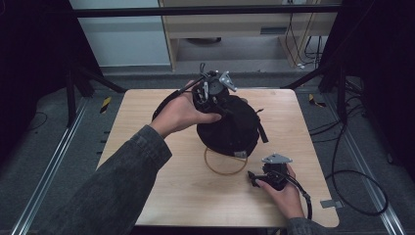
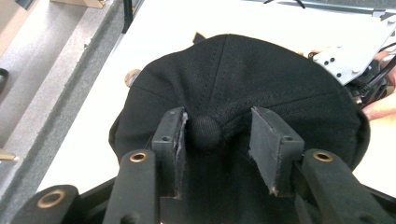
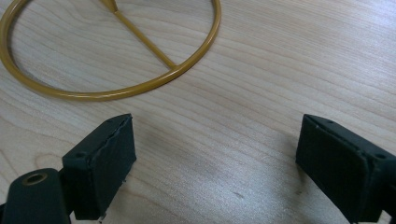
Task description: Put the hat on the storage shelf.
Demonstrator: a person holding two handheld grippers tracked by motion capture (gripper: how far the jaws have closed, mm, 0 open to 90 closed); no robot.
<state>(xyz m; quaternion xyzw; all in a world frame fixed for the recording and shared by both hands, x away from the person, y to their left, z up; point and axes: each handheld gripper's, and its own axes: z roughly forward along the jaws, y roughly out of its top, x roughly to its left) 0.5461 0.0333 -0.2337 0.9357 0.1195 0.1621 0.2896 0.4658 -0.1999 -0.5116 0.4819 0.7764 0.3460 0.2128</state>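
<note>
The cap (image 1: 227, 128) sat near the middle of the table (image 1: 147, 186), propped up on a brass wire stand (image 1: 225, 165) whose ring base showed just in front of it. The left gripper (image 2: 219, 135) hung right over the crown, its jaws a narrow way apart with the top button (image 2: 204, 132) between them; one pad lay against the button, the other stood clear, so nothing was pinched. No earlier view was there to compare, so I could only say the grip looked slack. The right gripper (image 1: 259, 178) rested low on the table near the ring, jaws spread wide with only bare wood between them. To my eye the cap was a light, soft thing: stitched cloth panels that would dent and fold under any squeeze, not slippery, not breakable. The button seemed the one firm knob on top, good for a straight lift off the stand, though small enough to slip from the pads. The brim, hidden from where I stood, would likely be stiffer and a surer hold. The stand looked light too, and might tip or drag along if the cap caught on it.
</note>
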